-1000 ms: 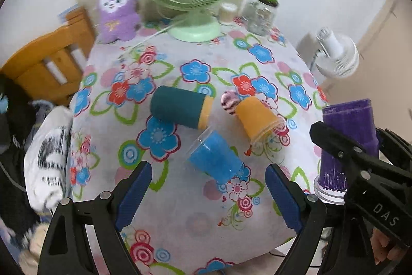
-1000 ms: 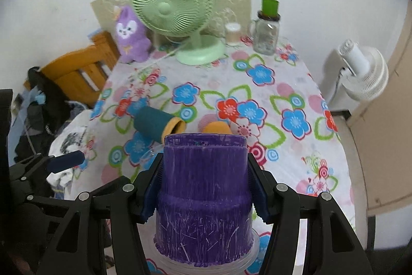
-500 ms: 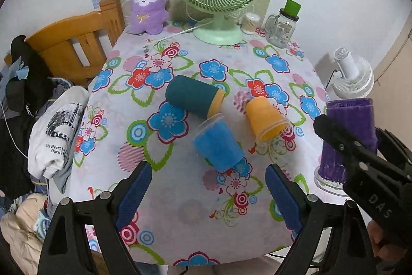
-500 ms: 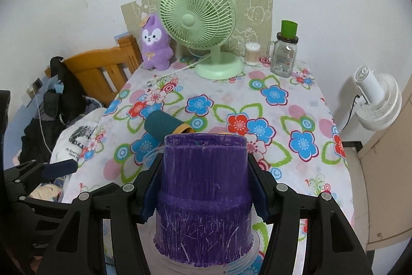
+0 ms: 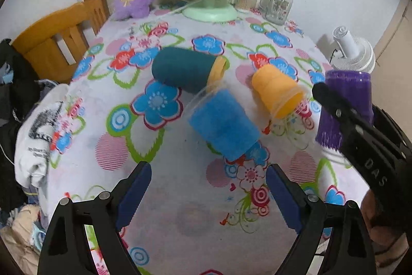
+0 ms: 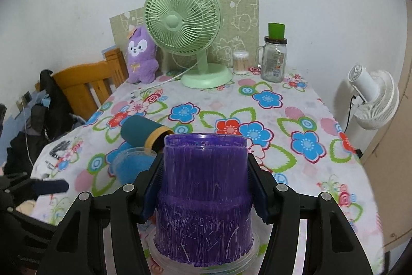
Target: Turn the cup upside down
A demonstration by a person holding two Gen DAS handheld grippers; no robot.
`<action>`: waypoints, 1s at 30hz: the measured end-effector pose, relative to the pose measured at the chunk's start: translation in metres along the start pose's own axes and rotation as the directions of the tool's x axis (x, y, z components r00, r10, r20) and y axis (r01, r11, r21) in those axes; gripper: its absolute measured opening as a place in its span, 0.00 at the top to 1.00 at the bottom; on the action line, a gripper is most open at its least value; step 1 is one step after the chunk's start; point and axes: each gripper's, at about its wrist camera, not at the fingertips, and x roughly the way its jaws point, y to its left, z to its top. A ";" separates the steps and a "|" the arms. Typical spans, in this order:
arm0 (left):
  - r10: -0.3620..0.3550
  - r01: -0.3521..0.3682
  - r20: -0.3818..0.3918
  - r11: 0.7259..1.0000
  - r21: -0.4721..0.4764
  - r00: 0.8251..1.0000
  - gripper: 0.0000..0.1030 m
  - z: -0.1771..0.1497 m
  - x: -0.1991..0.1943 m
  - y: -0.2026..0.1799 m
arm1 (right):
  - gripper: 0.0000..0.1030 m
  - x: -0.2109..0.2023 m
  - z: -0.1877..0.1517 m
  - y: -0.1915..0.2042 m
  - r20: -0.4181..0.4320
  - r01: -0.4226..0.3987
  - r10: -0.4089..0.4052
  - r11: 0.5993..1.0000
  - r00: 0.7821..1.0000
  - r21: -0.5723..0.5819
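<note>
My right gripper (image 6: 204, 187) is shut on a purple cup (image 6: 204, 197), held rim down, base up, over the table's near right edge; the purple cup also shows in the left wrist view (image 5: 345, 105). My left gripper (image 5: 207, 190) is open and empty, just in front of a blue cup (image 5: 222, 125) lying on its side. A teal cup (image 5: 184, 68) and an orange cup (image 5: 276, 90) also lie on their sides on the floral tablecloth (image 5: 180, 184). In the right wrist view the teal cup (image 6: 140, 132) and the blue cup (image 6: 131, 164) lie left of the purple cup.
A green desk fan (image 6: 189, 30), purple plush toy (image 6: 141, 56), glass jar with green lid (image 6: 274, 58) and cotton-swab pot (image 6: 240, 62) stand at the table's back. A wooden chair (image 5: 56, 43) and clothes lie left; a white floor fan (image 6: 370, 99) stands right.
My left gripper has moved nearer to the blue cup, which looks larger between its fingers. The right gripper has risen and drawn back a little with the purple cup still gripped.
</note>
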 end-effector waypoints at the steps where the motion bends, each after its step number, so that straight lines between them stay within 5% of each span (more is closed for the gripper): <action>1: 0.004 -0.004 -0.001 1.000 0.002 1.000 0.11 -0.003 0.005 0.002 | 0.39 0.003 -0.003 -0.001 0.011 -0.006 0.006 1.000 1.000 0.010; 7: 0.001 -0.001 -0.013 1.000 -0.001 1.000 0.11 -0.015 0.027 0.013 | 0.39 0.024 -0.017 0.003 0.051 -0.007 0.006 1.000 0.999 0.020; 23: -0.008 0.008 -0.041 1.000 0.012 0.999 0.11 -0.025 0.050 0.027 | 0.38 0.045 -0.044 0.011 -0.039 0.001 0.000 1.000 0.999 0.015; 30: -0.025 0.026 -0.064 0.999 0.019 0.998 0.11 -0.027 0.047 0.023 | 0.24 0.038 -0.052 0.015 -0.143 -0.014 0.020 0.999 0.990 0.038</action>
